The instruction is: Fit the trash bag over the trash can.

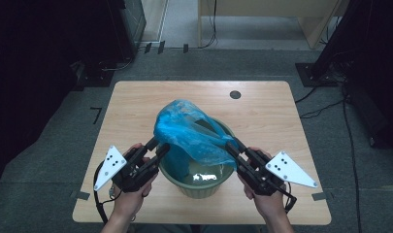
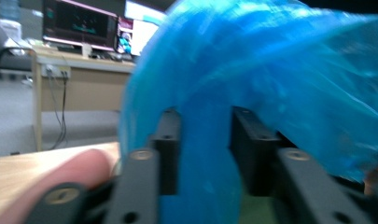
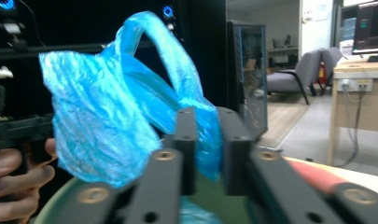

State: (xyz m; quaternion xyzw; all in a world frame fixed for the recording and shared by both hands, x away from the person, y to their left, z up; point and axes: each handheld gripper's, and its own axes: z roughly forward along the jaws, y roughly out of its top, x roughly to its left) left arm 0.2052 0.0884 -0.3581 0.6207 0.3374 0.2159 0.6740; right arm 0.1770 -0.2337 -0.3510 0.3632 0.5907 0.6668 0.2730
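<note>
A green bin (image 1: 200, 187) stands on the wooden desk (image 1: 136, 104), close to its near edge and about midway between the side edges. A blue plastic bag (image 1: 187, 131) is stretched over the bin's mouth and billows up above the rim. The left tongs (image 1: 157, 148) are clamped on the bag's film at the bin's left rim, and the right tongs (image 1: 231, 147) pinch the film at the right rim, with blue plastic caught between each pair of jaws.
</note>
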